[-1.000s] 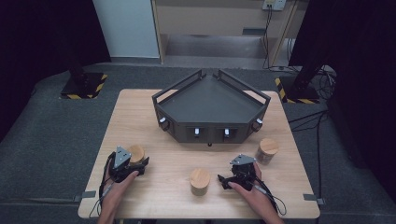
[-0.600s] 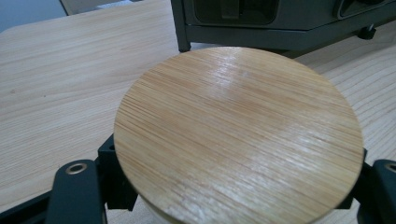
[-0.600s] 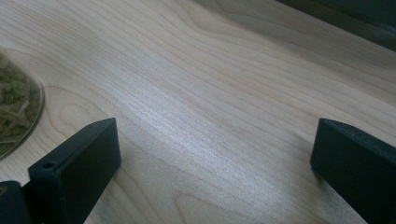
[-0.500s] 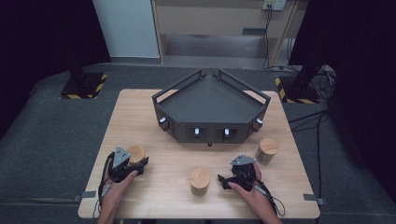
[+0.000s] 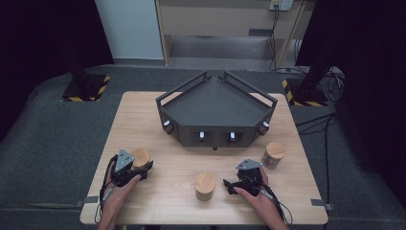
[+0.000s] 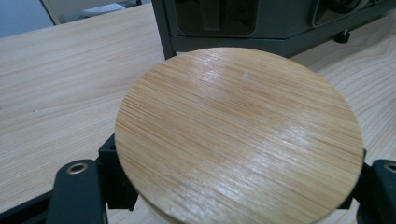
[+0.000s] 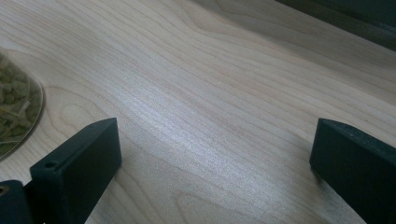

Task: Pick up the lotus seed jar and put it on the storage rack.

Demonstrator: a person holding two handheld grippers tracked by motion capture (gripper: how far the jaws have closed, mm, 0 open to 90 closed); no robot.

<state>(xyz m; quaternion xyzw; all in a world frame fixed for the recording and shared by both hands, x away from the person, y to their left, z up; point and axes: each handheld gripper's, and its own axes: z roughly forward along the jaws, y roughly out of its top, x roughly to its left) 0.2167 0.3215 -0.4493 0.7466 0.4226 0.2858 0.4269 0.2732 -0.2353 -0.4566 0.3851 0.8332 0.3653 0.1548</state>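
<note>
Jar [image 6: 238,135] lidded, clamped by left gripper [image 5: 128,167] | right gripper [image 5: 242,182] spread, empty.

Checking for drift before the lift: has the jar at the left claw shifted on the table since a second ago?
No. The jar sits at the same spot relative to the dark tray and table edge, with the left claw shut on it.
</note>
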